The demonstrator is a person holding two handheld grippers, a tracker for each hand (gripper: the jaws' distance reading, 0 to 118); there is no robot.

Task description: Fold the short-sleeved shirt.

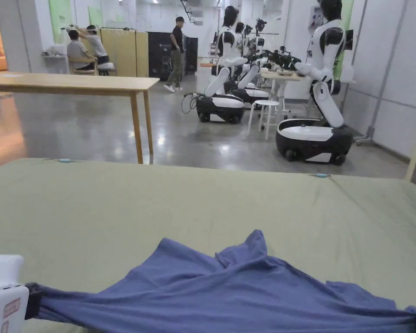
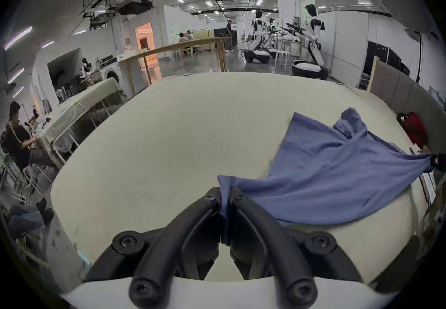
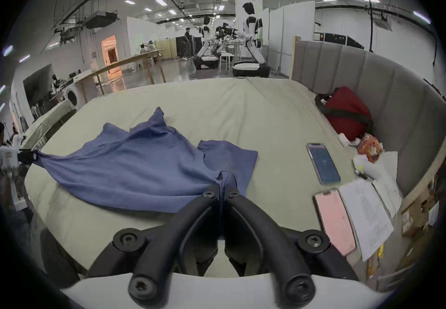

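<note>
A blue short-sleeved shirt (image 1: 229,290) lies stretched across the near part of the pale green bed sheet (image 1: 159,208). At the lower left of the head view my left gripper (image 1: 31,299) is shut on one bunched corner of it. In the left gripper view, the jaws of my left gripper (image 2: 225,194) pinch blue shirt (image 2: 333,169) cloth. My right gripper (image 3: 221,191) is shut on the opposite corner of the shirt (image 3: 135,164), and a sleeve lies flat just beyond it. The cloth between the two grippers is pulled taut, and its far part rises in wrinkled peaks.
To the right on the bed lie a dark phone (image 3: 323,163), a pink phone (image 3: 334,220), papers (image 3: 366,217) and a red bag (image 3: 347,111) against a grey padded headboard (image 3: 386,87). Beyond the bed stand a wooden table (image 1: 73,84), white robots (image 1: 324,86) and several people.
</note>
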